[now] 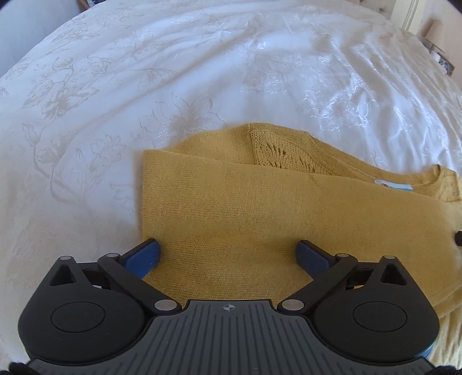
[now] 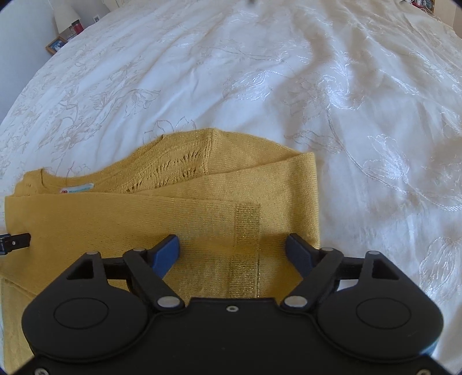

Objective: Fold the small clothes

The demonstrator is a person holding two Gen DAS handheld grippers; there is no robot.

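A mustard yellow knit sweater (image 1: 245, 207) lies folded on the white bedspread, with its sleeves laid across the body and its neck label (image 1: 392, 184) showing. My left gripper (image 1: 228, 251) is open and empty, just above the sweater's left part. The sweater also shows in the right wrist view (image 2: 173, 207), where a ribbed cuff (image 2: 247, 230) lies between the fingers. My right gripper (image 2: 232, 248) is open and empty over the sweater's right part. The tip of the left gripper (image 2: 16, 242) shows at the left edge of the right wrist view.
The white bedspread (image 1: 202, 72) with embroidered flowers spreads wide beyond the sweater (image 2: 361, 115). A bedside table with a picture frame (image 2: 56, 44) and a lamp (image 2: 65, 13) stands at the far left of the right wrist view.
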